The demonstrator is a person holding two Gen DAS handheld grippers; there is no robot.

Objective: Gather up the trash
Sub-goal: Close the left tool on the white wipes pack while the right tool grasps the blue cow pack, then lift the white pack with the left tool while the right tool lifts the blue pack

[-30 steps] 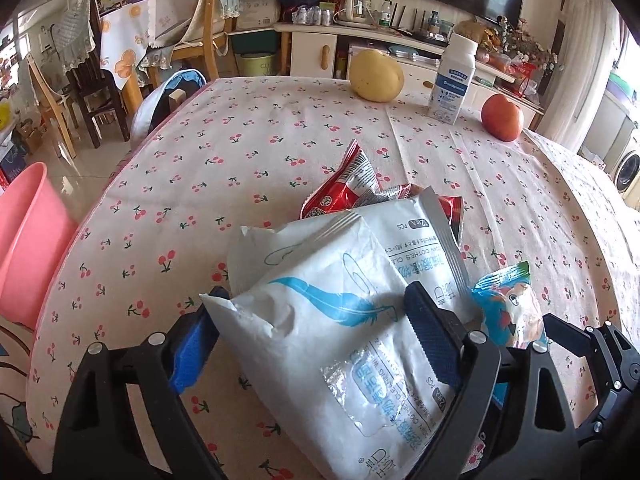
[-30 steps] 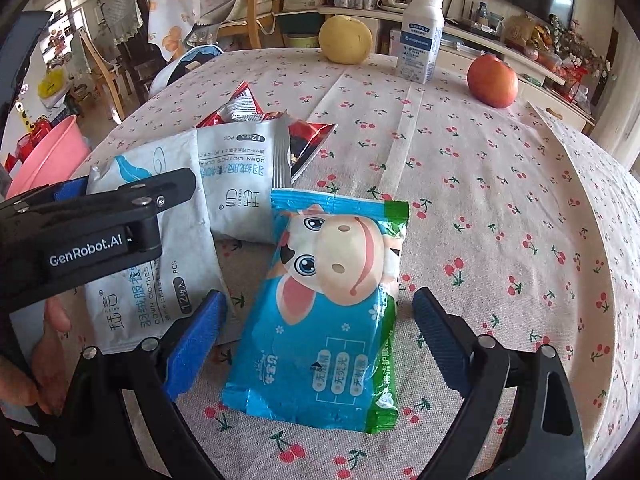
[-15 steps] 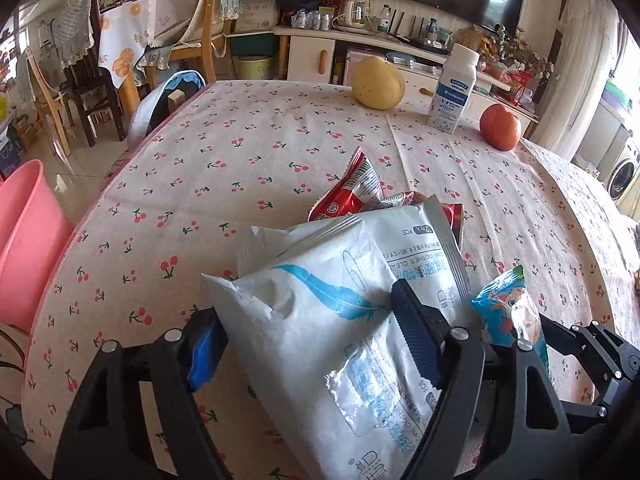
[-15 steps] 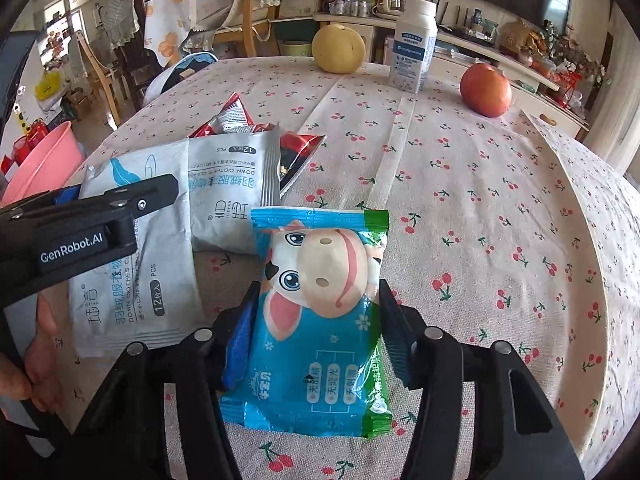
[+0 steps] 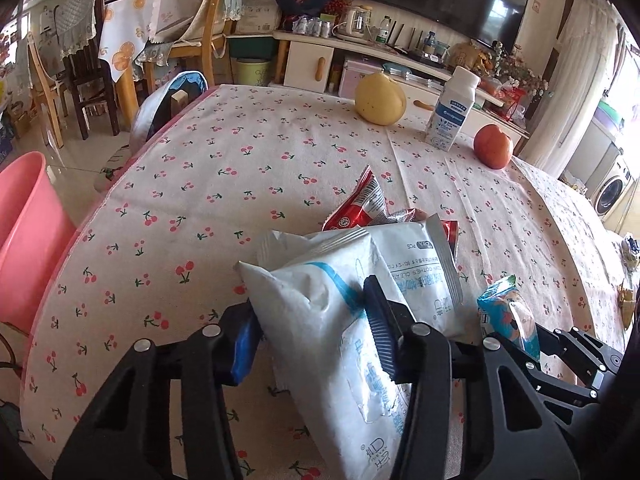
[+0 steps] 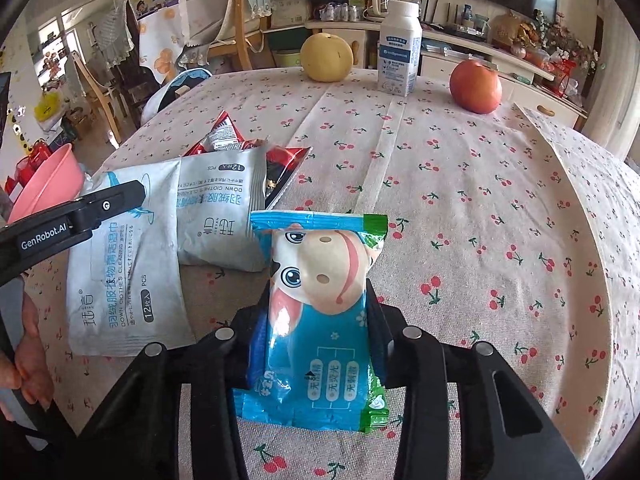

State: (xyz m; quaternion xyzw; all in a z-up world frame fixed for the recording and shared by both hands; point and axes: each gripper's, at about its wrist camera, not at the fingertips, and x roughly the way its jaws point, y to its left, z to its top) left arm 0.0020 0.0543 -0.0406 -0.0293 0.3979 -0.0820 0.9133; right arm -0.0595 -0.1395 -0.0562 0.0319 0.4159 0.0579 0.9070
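Presently we hold two items on the cherry-print tablecloth (image 6: 500, 208): left gripper (image 5: 316, 332) closing on the white crinkled wet-wipe pack (image 5: 332, 320); right gripper (image 6: 320, 328) closing, pinching the blue cow-faced plastic packet (image 6: 320, 320). Both gripped mid-body, presumably for lifting toward the pink plastic bin (image 5: 24, 236).

White wipes packet (image 5: 320, 312) buckled; blue cartoon-cow packet (image 6: 320, 320) pinched, beside second white packet (image 6: 224, 216), red wrapper (image 6: 224, 136).
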